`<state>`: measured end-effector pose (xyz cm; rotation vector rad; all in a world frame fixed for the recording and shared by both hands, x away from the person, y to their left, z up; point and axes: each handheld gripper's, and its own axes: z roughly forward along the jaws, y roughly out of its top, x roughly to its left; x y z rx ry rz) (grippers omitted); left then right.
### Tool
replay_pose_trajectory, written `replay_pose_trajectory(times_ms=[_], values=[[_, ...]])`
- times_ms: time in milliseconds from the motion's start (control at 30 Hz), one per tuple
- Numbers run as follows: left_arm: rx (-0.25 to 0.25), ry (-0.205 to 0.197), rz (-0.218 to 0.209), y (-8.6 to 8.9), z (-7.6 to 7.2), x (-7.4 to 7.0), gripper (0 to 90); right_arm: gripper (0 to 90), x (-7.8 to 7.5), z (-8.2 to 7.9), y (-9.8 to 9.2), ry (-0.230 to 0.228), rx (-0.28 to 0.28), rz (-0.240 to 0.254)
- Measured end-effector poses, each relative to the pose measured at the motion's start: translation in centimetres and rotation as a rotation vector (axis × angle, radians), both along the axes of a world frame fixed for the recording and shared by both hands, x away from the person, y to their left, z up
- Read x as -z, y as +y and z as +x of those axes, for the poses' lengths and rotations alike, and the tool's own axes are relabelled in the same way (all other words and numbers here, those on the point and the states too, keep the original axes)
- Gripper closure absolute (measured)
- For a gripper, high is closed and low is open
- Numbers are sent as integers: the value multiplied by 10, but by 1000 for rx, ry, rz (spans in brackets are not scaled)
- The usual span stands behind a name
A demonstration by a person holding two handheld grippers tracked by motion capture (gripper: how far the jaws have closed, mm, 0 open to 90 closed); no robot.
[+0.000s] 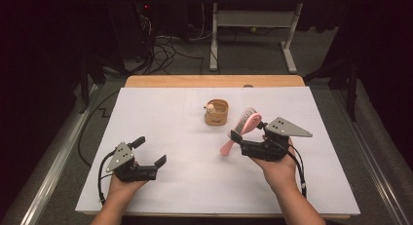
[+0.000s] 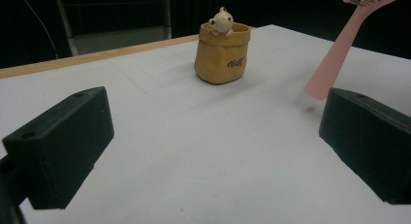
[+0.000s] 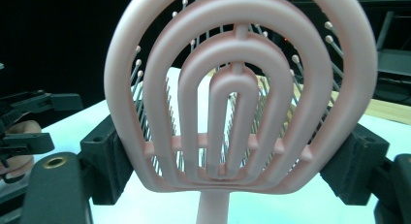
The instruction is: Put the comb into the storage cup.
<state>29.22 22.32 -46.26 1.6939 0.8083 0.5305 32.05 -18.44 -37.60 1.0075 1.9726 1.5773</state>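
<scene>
Pink vented brush pinched in right gripper; left gripper spread and idle.

Left gripper (image 1: 149,151), matte black blocky jaws, grey three-cornered plate on top, sits near the table's (image 1: 160,196) front left corner with jaws spread wide, nothing between them. Table top: smooth white sheet, light wood strip along the far edge. Toward the far edge at centre stands a tan sack-shaped pot (image 1: 216,113), soft creased walls, a small cream figure peeking over its rim; dark script on its side, not legible. Just right of it, the right gripper (image 1: 248,136) pinches the pink plastic hairbrush (image 1: 242,129) by the sides of its head: concentric open arches, ball-tipped bristles, flat handle slanting down toward the table.
</scene>
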Motion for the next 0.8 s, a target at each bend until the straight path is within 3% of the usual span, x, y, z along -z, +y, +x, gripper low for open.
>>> replay_pose_trajectory(times_ms=[800], values=[[-12, 6, -5, 4, 1, 1, 0, 203, -7, 2, -45, -17, 115, -25]])
